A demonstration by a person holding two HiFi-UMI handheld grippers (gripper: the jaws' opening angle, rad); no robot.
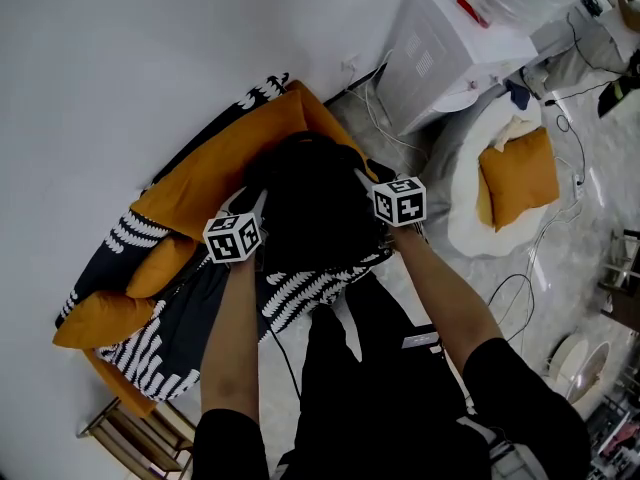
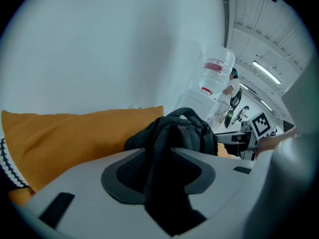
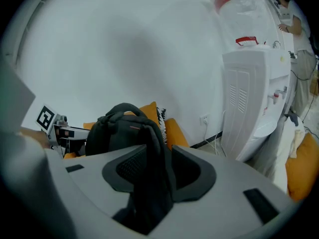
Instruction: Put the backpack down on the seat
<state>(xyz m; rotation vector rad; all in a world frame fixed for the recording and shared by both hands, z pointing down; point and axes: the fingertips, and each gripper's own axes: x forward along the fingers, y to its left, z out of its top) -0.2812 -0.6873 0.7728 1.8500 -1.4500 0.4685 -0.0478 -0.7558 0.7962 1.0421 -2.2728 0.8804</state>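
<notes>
Backpack [image 1: 310, 203] straps [image 3: 149, 193] between parted jaws of left gripper [image 2: 158, 156], right gripper [image 3: 159, 156]

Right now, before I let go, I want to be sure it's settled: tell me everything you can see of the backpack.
The backpack is black soft fabric, bulging, with a carry loop on top. It stands roughly upright on the orange-and-black seat, in front of the orange back cushion. Its two shoulder straps run forward, one between the open jaws of the left gripper, one between those of the right gripper; neither looks pinched.
</notes>
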